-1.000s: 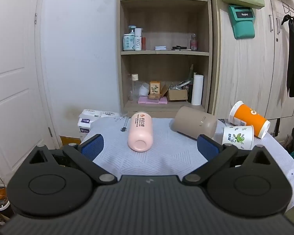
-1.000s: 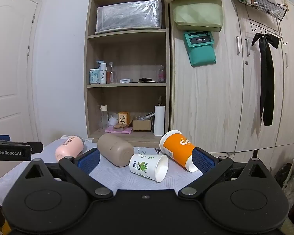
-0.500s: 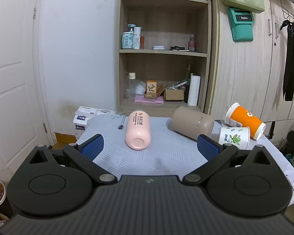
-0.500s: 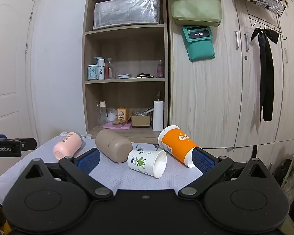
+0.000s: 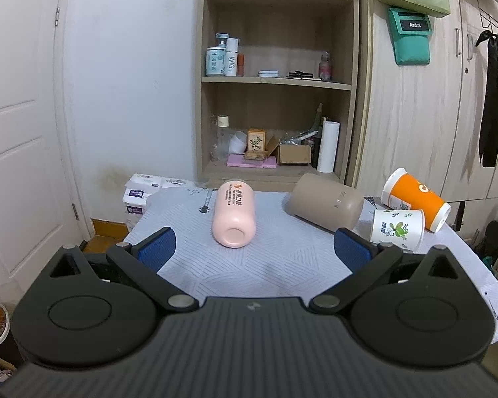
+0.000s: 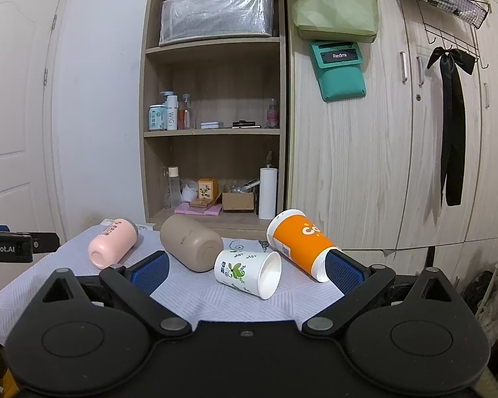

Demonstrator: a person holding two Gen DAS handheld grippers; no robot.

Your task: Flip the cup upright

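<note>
Left claw (image 5: 254, 248) spread wide, empty, above near edge of desk (image 5: 282, 275). Pink cup (image 5: 234, 217) on side straight ahead between its fingers, base toward camera. Tan cup (image 5: 325, 204) on side ahead-right. Right claw (image 6: 245, 270) spread, empty. White cup (image 6: 247, 273) on side just ahead between fingers, mouth facing right. Orange cup (image 6: 298, 243) tipped behind it, touching right pad region; contact unclear. Desk covered with pale patterned cloth. Beyond: open shelf (image 6: 212, 132) with bottles, wood wardrobe (image 6: 381, 165), white door (image 5: 20, 132) far left.
</note>
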